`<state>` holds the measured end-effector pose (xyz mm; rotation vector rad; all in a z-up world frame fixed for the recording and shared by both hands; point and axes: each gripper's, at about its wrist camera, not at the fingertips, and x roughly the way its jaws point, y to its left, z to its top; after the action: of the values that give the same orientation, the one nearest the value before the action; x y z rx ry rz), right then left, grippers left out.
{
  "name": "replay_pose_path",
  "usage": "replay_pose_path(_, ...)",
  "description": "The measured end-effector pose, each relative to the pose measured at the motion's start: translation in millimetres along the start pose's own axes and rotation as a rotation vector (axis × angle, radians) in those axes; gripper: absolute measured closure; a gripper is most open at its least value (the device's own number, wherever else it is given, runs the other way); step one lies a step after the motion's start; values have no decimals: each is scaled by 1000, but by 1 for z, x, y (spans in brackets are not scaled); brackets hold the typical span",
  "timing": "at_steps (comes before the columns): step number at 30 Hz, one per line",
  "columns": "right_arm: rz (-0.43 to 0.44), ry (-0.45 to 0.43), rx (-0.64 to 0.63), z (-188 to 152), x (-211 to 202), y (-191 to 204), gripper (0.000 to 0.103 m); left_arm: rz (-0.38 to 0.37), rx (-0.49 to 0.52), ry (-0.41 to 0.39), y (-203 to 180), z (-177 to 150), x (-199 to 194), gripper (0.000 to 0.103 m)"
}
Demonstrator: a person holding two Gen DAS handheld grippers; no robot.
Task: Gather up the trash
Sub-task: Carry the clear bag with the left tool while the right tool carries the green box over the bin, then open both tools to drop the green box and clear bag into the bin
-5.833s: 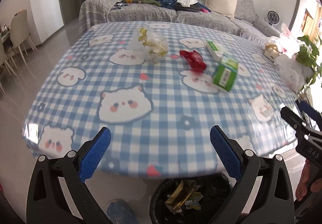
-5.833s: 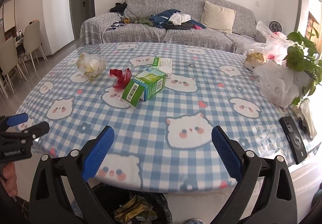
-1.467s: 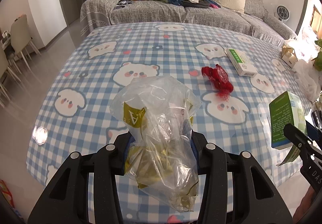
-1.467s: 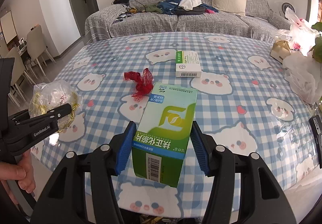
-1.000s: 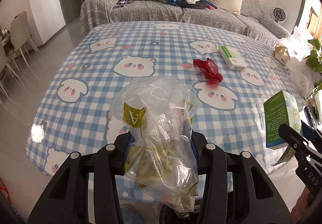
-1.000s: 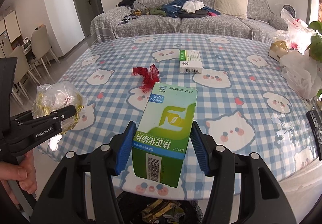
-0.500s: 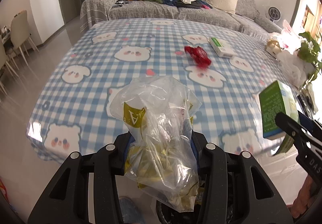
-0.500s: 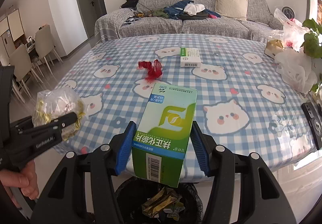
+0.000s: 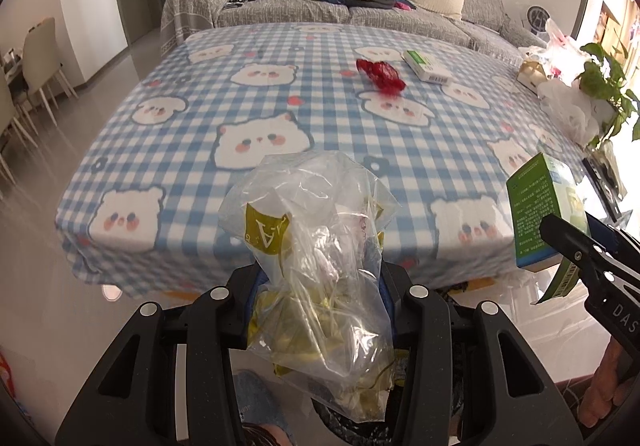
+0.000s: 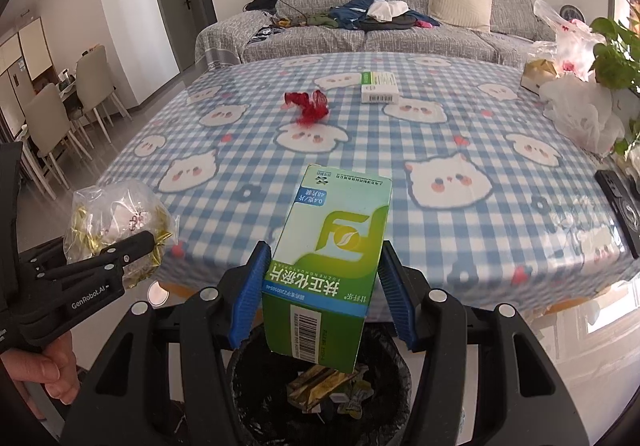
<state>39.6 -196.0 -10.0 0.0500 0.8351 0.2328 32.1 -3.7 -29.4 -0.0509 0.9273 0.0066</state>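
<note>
My left gripper [image 9: 320, 286] is shut on a clear plastic bag [image 9: 316, 270] stuffed with yellow-green wrappers; the bag [image 10: 116, 221] also shows at the left of the right wrist view. My right gripper [image 10: 322, 286] is shut on a green medicine box [image 10: 332, 258], which hangs over a black-lined trash bin [image 10: 256, 398] with wrappers inside, just off the table's near edge. The same box [image 9: 540, 205] appears at the right of the left wrist view. On the blue checked table [image 10: 460, 149] lie a red crumpled wrapper [image 10: 308, 105] and a white-green box [image 10: 378, 87].
White plastic bags [image 10: 584, 113] and a potted plant [image 10: 616, 61] crowd the table's right side, with a dark phone [image 10: 620, 205] near that edge. A grey sofa [image 10: 360, 29] stands behind the table. Dining chairs [image 10: 60, 113] are at the left. A person's hand [image 10: 52, 370] holds the left gripper.
Both grippers have drawn back from the table with their loads. The table's near edge now lies ahead of them and the trash bin shows fully under the green box.
</note>
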Motion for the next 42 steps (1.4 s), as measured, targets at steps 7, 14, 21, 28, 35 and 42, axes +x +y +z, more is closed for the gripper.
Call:
replay_pose_path(7, 3, 15, 5, -23, -6, 2, 50, -10, 2, 7, -5, -22, -7, 60)
replay_pose_path(14, 1, 19, 1, -47, -13, 8, 50, -13, 7, 24, -10, -47, -6, 60)
replay_pose_path(21, 4, 64, 18, -72, -7, 11, 50, -30, -4, 59, -13, -79, -4, 60)
replay_pose_path(28, 8, 105, 18, -93, 4, 17, 50, -35, -23, 87, -10, -104, 1, 60)
replay_pose_path(35, 0, 153, 15, -111, 25, 16, 50, -7, -38, 109, -1, -121, 19, 60)
replay_pose_path(42, 3, 184, 12, -119, 41, 19, 50, 10, -52, 124, 10, -128, 32, 60)
